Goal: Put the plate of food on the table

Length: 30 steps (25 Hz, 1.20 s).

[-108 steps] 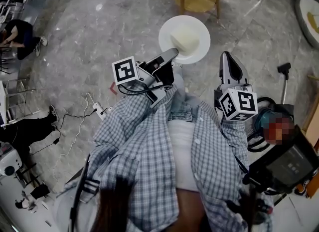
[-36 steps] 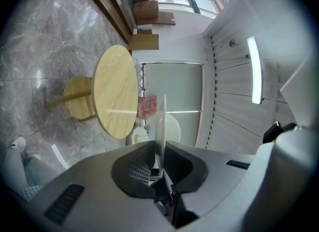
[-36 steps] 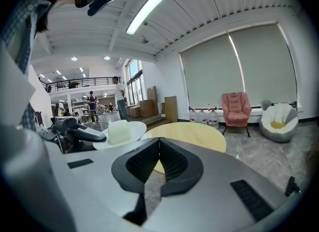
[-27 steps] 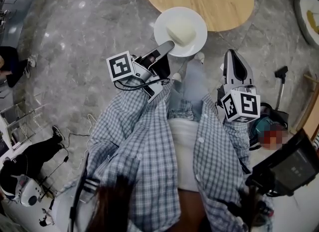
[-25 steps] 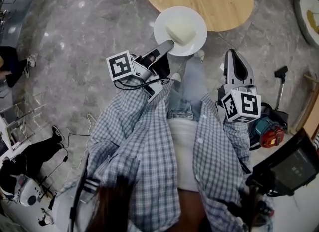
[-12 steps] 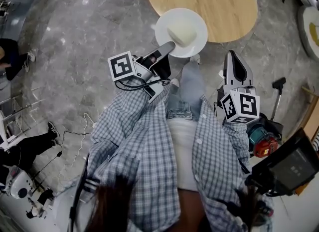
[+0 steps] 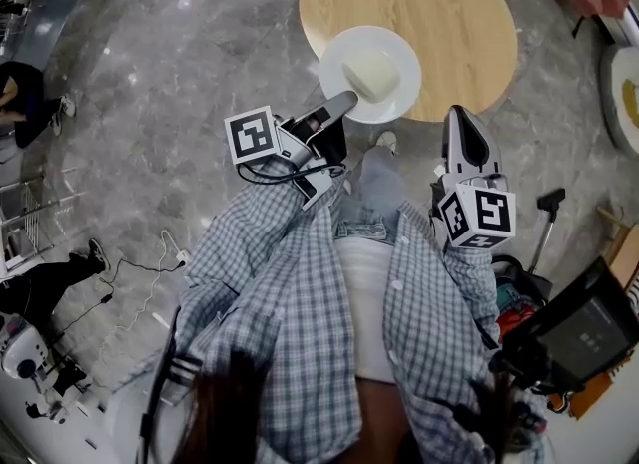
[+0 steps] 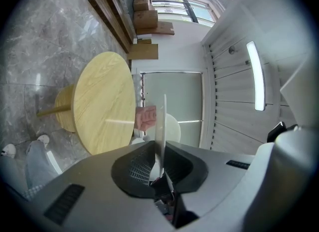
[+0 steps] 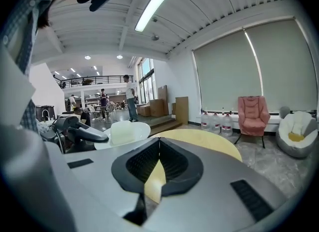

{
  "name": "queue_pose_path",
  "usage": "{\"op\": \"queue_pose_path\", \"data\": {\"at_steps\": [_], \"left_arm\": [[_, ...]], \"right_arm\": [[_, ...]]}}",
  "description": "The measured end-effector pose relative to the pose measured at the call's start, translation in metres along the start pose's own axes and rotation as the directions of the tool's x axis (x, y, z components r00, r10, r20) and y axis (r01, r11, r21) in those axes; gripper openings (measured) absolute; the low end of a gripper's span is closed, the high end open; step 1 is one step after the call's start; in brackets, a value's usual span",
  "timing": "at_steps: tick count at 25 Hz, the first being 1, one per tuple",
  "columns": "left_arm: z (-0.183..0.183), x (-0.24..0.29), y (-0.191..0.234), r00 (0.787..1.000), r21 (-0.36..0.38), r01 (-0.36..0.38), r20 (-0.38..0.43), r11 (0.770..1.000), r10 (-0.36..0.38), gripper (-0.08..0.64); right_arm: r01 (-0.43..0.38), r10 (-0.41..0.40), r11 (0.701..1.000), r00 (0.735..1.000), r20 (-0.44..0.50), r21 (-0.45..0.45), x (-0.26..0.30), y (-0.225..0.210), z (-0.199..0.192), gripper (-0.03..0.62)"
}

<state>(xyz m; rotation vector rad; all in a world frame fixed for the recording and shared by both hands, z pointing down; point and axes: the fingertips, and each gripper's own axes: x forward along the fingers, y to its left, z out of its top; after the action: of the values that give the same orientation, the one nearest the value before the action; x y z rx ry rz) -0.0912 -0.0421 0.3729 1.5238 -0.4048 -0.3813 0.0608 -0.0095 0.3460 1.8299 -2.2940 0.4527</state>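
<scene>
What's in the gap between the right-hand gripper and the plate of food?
Nothing stands there. In the head view, the stretch from the right gripper to the plate shows only the bare wooden top of the table beneath.

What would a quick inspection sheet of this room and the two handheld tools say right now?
Surface: round wooden table.
Job's things: white plate with a pale block of food, held over the table's near edge.
Clutter: white power strip on the floor.
Tools: left tool shut on the plate's rim; right tool shut, empty.
Cables: black cable looped at the left tool.
Surroundings: grey marble floor; pink armchair.
</scene>
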Motion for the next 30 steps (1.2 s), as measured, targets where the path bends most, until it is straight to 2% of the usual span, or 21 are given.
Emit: {"op": "queue_pose_path", "data": {"at_steps": [6,11,16,19,23,27,30], "left_arm": [[0.013,0.028,-0.006,0.999,-0.001,0.003,0.031,1.000,-0.003,0.029],[0.025,0.057,-0.004,0.999,-0.002,0.001,0.050,1.000,-0.001,0.029],[0.045,0.095,-0.014,0.998,0.003,-0.006,0.065,1.000,0.006,0.029],[0.045,0.095,-0.014,0.997,0.009,-0.010,0.071,1.000,0.009,0.029],[0.036,0.094,-0.004,0.997,0.010,-0.015,0.081,1.000,0.015,0.029],[0.037,0.106,-0.003,0.996,0.011,-0.014,0.093,1.000,0.013,0.029],[0.040,0.114,-0.002,0.995,0.006,-0.009,0.098,1.000,0.008,0.029]], "right_arm": [[-0.018,0.018,1.000,1.000,0.006,0.017,0.025,-0.025,0.022,0.008],[-0.064,0.069,0.987,0.997,-0.027,0.149,0.051,-0.051,0.023,0.008],[-0.116,0.135,0.972,0.987,-0.082,0.203,0.085,-0.072,0.032,0.008],[-0.144,0.172,0.958,0.980,-0.096,0.247,0.087,-0.068,0.029,0.008],[-0.185,0.224,0.921,0.972,-0.077,0.341,0.085,-0.066,0.021,0.009],[-0.210,0.249,0.907,0.966,-0.064,0.365,0.092,-0.074,0.024,0.009],[-0.232,0.270,0.885,0.962,-0.038,0.405,0.098,-0.078,0.030,0.009]]}}
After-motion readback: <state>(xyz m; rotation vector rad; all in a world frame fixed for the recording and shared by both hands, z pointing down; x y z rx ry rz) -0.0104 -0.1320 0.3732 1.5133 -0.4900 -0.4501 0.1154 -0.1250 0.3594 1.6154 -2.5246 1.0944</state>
